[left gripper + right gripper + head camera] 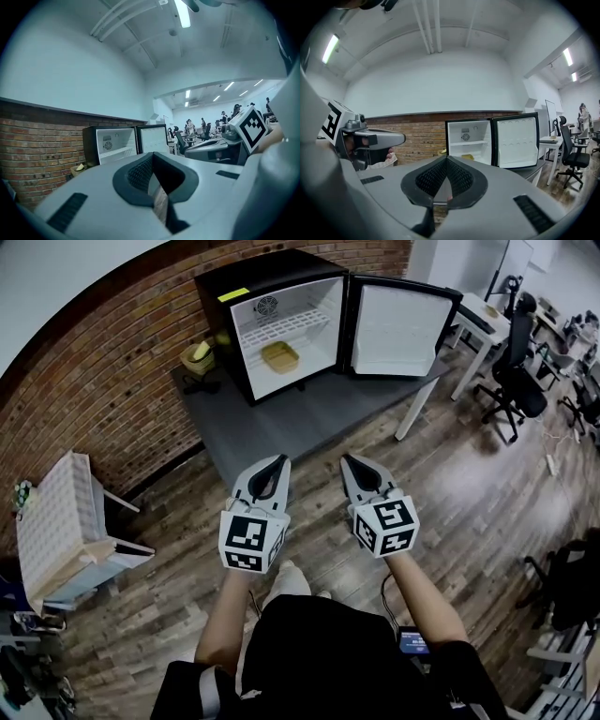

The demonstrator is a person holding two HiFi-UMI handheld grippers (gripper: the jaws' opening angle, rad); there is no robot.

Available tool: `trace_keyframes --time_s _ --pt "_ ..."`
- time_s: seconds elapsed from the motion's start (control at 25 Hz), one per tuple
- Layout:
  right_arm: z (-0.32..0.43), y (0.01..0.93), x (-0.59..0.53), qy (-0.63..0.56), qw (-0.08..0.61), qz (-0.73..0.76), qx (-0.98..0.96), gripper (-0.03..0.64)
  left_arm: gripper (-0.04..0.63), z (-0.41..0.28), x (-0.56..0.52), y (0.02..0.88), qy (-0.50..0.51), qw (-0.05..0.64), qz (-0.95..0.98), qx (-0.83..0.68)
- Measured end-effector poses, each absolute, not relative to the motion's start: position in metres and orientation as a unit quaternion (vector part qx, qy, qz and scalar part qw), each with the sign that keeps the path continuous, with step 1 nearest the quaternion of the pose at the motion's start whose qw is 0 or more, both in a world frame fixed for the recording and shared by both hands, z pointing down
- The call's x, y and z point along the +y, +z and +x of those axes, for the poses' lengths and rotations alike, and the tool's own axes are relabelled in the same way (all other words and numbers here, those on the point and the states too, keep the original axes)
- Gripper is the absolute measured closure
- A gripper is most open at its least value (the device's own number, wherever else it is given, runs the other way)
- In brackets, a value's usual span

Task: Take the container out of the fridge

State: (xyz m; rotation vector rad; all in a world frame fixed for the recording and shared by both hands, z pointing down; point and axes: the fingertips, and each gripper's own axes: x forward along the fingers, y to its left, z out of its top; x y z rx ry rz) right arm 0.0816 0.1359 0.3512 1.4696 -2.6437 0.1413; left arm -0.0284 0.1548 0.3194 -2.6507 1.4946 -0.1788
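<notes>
A black mini fridge (272,324) stands on a dark table (309,418) with its door (398,329) swung open to the right. A flat yellowish container (280,356) lies on the fridge floor under the white wire shelf. It also shows in the right gripper view as the container (468,157) inside the fridge (466,138). My left gripper (279,461) and right gripper (349,460) are held side by side in front of the table, well short of the fridge. Both are shut and hold nothing.
A small basket with yellow items (199,357) sits on the table left of the fridge, by the brick wall. A white rack (61,521) stands at the left. A white desk (483,324) and office chairs (514,381) are at the right. The floor is wood.
</notes>
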Motion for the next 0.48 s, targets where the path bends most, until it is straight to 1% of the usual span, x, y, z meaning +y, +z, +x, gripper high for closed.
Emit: trace_keyframes --time_s 0.48 --pt "0.073 0.362 0.065 0.054 0.059 0.472 -0.878 0.577 0.581 -0.034 0.082 0.325 -0.064 0.047 -0.863 0.5"
